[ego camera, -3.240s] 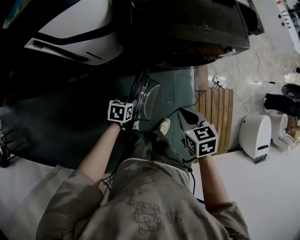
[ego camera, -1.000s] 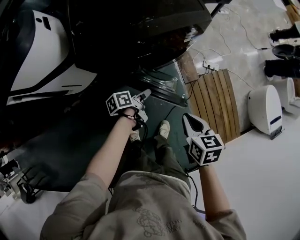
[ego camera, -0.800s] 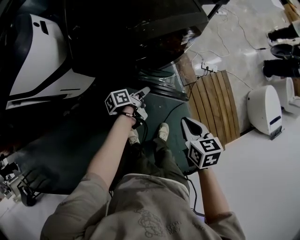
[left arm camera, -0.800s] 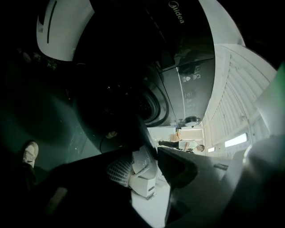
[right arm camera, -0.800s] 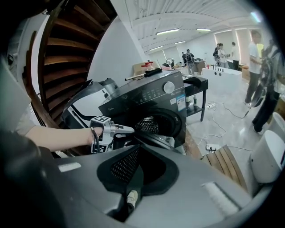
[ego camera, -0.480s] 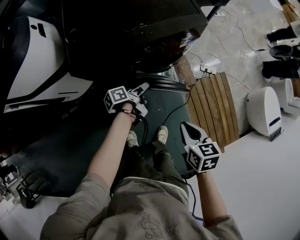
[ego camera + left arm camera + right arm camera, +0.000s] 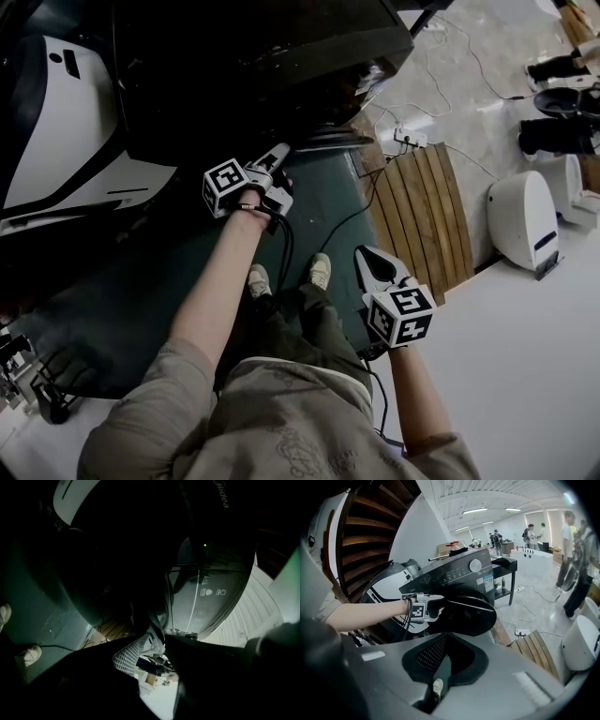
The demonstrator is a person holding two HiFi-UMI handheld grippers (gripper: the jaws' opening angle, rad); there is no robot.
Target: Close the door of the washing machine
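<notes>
The black washing machine (image 7: 262, 56) fills the top of the head view. Its round dark door (image 7: 468, 611) stands nearly closed against the front, and only a thin edge (image 7: 328, 141) shows from above. My left gripper (image 7: 278, 173) is open, with its fingers pressed against the door's outer face. In the left gripper view the glassy door (image 7: 206, 597) is right in front of that gripper (image 7: 157, 644). My right gripper (image 7: 375, 262) hangs shut and empty, to the right of the person's legs and away from the machine. In its own view that gripper (image 7: 443, 634) looks at the machine (image 7: 459, 573).
A wooden slatted platform (image 7: 422, 216) lies to the right of the machine, with a power strip (image 7: 410, 138) and cables beside it. A white appliance (image 7: 522, 220) stands further right. The person's shoes (image 7: 319, 270) rest on a dark green mat (image 7: 141, 291). People (image 7: 574, 550) stand in the background.
The left gripper has moved forward and up toward the machine, swinging the door shut ahead of it. The door's glass no longer shows from above. The right gripper has barely moved.
</notes>
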